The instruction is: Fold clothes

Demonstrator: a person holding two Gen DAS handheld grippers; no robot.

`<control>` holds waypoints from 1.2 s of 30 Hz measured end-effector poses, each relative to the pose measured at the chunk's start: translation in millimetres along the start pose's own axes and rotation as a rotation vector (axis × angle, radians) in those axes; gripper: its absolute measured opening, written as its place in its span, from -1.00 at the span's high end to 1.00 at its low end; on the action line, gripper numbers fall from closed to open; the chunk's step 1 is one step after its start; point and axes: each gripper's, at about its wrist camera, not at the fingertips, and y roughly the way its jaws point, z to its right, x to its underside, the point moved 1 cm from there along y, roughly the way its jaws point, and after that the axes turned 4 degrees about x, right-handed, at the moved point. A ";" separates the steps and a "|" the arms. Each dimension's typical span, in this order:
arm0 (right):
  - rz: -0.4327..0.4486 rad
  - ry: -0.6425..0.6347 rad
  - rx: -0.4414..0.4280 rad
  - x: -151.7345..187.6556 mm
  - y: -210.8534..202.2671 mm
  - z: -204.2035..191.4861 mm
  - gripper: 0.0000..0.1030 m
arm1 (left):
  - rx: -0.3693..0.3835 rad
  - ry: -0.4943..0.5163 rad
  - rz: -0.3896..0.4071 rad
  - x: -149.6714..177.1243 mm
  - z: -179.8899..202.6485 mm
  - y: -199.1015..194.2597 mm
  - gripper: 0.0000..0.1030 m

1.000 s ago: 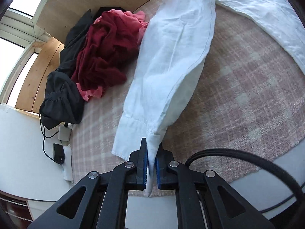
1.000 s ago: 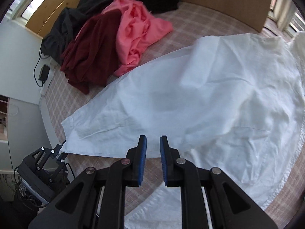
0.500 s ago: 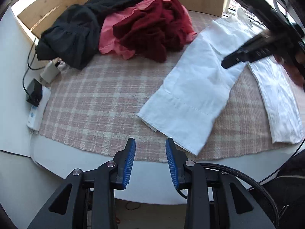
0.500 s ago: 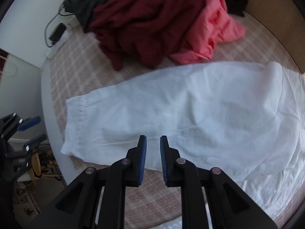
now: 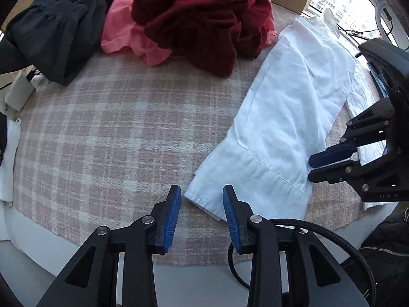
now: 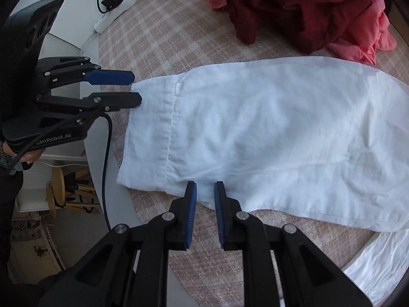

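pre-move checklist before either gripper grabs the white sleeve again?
1. Left gripper free: ok. Its jaws have just been opening, with nothing pinched between them.
2. Right gripper free: ok. Narrow gap, no cloth between the blue pads.
3. White cotton sleeve flat on the pink checked blanket: ok, only light wrinkles.
4. Stitched cuff reachable: ok. It lies near the blanket's edge, the left gripper at one corner.
5. Pile of dark red, pink and black clothes off the sleeve: ok at the cuff end; cannot tell at the shoulder end.
6. Rest of the white shirt laid out flat: cannot tell, mostly out of frame.
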 end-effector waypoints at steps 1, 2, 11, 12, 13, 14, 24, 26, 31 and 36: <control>0.001 0.002 -0.006 -1.4 -2.0 0.8 0.71 | -0.006 0.022 -0.001 -0.2 4.7 2.2 0.28; 0.002 0.005 -0.012 -2.9 -4.1 1.7 0.71 | -0.013 0.048 -0.006 -0.6 10.0 4.0 0.16; 0.012 0.027 -0.033 -18.1 -18.5 3.9 0.71 | -0.025 0.099 0.010 0.9 31.5 8.5 0.54; 0.012 0.037 -0.044 -19.9 -19.8 5.7 0.71 | -0.021 0.104 0.013 1.7 33.7 8.4 0.63; 0.012 0.044 -0.051 -21.4 -21.1 7.2 0.71 | -0.023 0.111 0.011 2.4 38.7 9.2 0.68; 0.012 0.050 -0.058 -22.8 -22.3 8.6 0.71 | -0.026 0.119 0.010 3.1 43.7 9.6 0.77; 0.011 0.130 -0.128 -30.9 -34.6 40.9 0.71 | 0.235 -0.016 0.156 27.5 71.7 -20.3 0.86; 0.011 0.148 -0.141 -34.3 -37.0 45.3 0.71 | 0.254 -0.020 0.158 33.1 79.7 -16.8 0.86; 0.016 0.154 -0.135 -38.8 -39.3 44.3 0.71 | 0.212 0.001 0.133 40.3 96.8 -5.6 0.87; 0.021 0.173 -0.140 -38.4 -40.3 49.6 0.71 | 0.140 -0.055 0.155 20.8 67.8 -21.2 0.88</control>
